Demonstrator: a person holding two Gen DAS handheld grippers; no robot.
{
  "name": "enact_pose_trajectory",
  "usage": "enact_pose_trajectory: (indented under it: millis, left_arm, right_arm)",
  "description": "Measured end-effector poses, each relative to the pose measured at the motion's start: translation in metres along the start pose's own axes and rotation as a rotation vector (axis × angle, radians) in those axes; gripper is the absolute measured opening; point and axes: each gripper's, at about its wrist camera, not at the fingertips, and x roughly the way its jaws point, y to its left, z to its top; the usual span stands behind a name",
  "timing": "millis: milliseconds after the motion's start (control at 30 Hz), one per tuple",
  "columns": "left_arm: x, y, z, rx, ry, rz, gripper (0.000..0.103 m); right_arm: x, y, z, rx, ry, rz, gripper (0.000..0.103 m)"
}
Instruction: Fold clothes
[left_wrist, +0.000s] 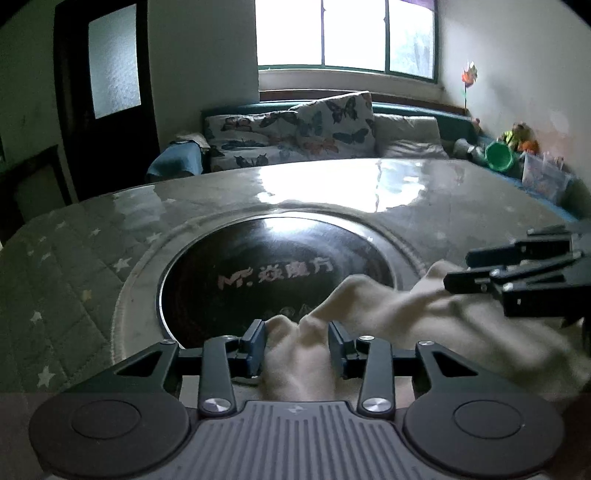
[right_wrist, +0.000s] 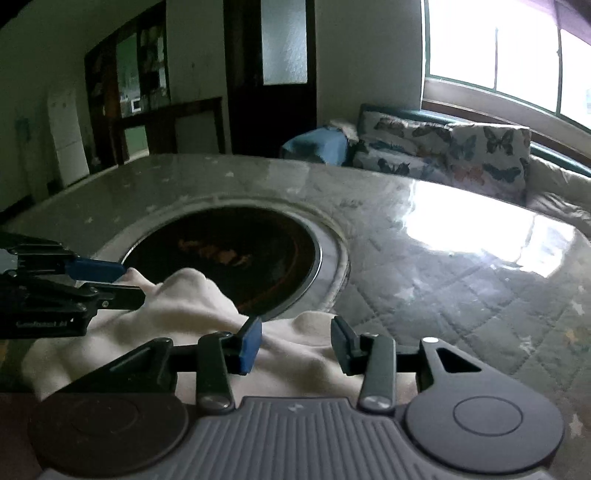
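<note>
Garment: a cream-white soft knitted cloth (left_wrist: 373, 306), bunched in rumpled folds on the table, running from between the left jaws across to the right jaws
Left gripper: the black two-finger gripper with blue pads (left_wrist: 297, 345), pointing forward and down over the table; a ridge of the cream cloth rises between its jaws
Left jaws: partly parted, with the cloth bulging up in the gap; the left pad (left_wrist: 255, 345) lies against the fabric, the right one shows a sliver of space beside it, so whether they pinch or merely straddle the cloth I cannot tell
Right gripper: the matching black gripper with blue pads (right_wrist: 297, 345), also angled down; seen from the left wrist it sits at the far right end of the cloth (left_wrist: 480, 277)
Right jaws: partly parted, a fold of the cloth (right_wrist: 207, 314) lying between and beneath them; neither pad clearly presses the fabric, so the grip cannot be told
Left gripper from the right wrist: at the left edge (right_wrist: 122, 280), its fingertips at a raised peak of the cloth
Ahead of both jaws: a round dark glossy inset plate with pale lettering (left_wrist: 280, 266), ringed in metal, set in the table; the front edge of the cloth overlaps its near rim
Table: a quilted grey-green cover with pale stars under a clear shiny sheet (right_wrist: 461, 280)
Beyond the table: butterfly-print cushions (left_wrist: 321, 125) on a bench under a bright window (left_wrist: 347, 33)
</note>
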Motion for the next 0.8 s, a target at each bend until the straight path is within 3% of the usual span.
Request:
enact_pose_trajectory:
  millis: [233,367,667,800]
  left_arm:
    - [0.013,-0.022,0.005,0.022,0.012,-0.037,0.041]
    - [0.023,-0.021,0.002,0.012,0.027,-0.024,0.048]
    - [0.011,-0.027,0.011,-0.001,0.000,-0.059,0.047]
    - [0.024,-0.037,0.014,0.020,0.011,-0.052,0.047]
  right_arm:
    - [0.003,-0.011,-0.007,0.045,0.020,-0.017,0.042]
    - [-0.011,-0.020,-0.013,0.056,0.012,-0.032,0.046]
    - [-0.029,-0.036,-0.023,0.122,-0.039,-0.045,0.047]
    - [-0.022,-0.042,-0.027,0.147,-0.016,-0.076,0.047]
